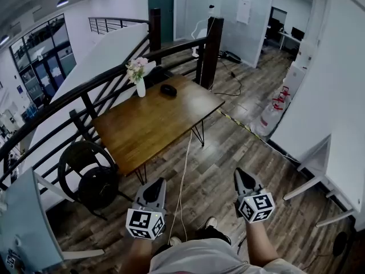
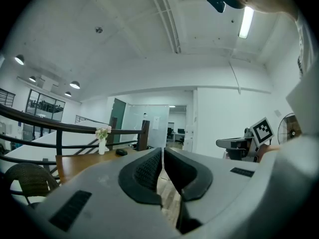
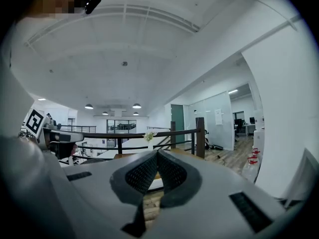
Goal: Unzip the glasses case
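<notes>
Glasses case (image 1: 168,89) on wooden surface (image 1: 149,131) beside flower vase (image 1: 140,81) — well apart from left claw (image 1: 156,184) and right claw (image 1: 242,174), both closed, empty; white cable (image 1: 183,176) on floor between.

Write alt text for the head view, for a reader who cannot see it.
A person standing on a wooden floor holds a left tool and a right tool, both shut and empty, short of a wooden table. At its far end sit a dark glasses case and a vase of flowers.
</notes>
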`<move>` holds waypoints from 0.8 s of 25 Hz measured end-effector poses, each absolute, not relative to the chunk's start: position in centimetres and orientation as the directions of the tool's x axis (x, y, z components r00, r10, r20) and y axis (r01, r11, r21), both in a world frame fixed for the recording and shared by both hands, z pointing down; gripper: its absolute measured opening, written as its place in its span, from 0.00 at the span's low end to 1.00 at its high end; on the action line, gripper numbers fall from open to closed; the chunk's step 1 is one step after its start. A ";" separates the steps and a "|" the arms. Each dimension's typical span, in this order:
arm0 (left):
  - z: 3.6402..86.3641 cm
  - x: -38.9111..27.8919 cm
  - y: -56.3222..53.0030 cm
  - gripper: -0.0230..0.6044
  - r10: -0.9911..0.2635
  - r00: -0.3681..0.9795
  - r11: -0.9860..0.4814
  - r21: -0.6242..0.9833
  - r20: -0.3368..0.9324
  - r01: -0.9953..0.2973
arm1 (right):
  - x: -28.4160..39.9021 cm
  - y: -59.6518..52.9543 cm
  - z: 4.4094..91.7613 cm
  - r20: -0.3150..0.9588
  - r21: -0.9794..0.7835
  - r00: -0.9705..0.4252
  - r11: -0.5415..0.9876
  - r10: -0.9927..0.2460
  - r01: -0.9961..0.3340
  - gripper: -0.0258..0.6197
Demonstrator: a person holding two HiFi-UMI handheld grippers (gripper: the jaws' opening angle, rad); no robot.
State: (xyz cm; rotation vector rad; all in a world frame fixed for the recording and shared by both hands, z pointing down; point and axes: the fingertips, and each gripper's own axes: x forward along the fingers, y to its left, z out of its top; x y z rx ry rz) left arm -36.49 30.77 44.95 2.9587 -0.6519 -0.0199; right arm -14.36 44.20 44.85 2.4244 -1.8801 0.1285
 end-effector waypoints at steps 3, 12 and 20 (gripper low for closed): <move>45.1 -36.2 30.6 0.08 -0.420 0.907 -0.900 0.119 0.016 -0.419 | -14.0 44.0 45.0 0.116 0.007 0.244 -0.245 -0.963 -0.970 0.12; 45.2 -34.4 28.5 0.08 -0.449 0.893 -0.884 0.128 0.026 -0.449 | -11.3 42.6 45.0 0.093 -0.064 0.229 -0.236 -0.969 -0.970 0.12; 44.6 -28.4 26.6 0.08 -0.480 0.876 -0.870 0.099 0.056 -0.483 | -5.5 39.1 44.9 0.099 -0.081 0.171 -0.180 -0.980 -0.980 0.12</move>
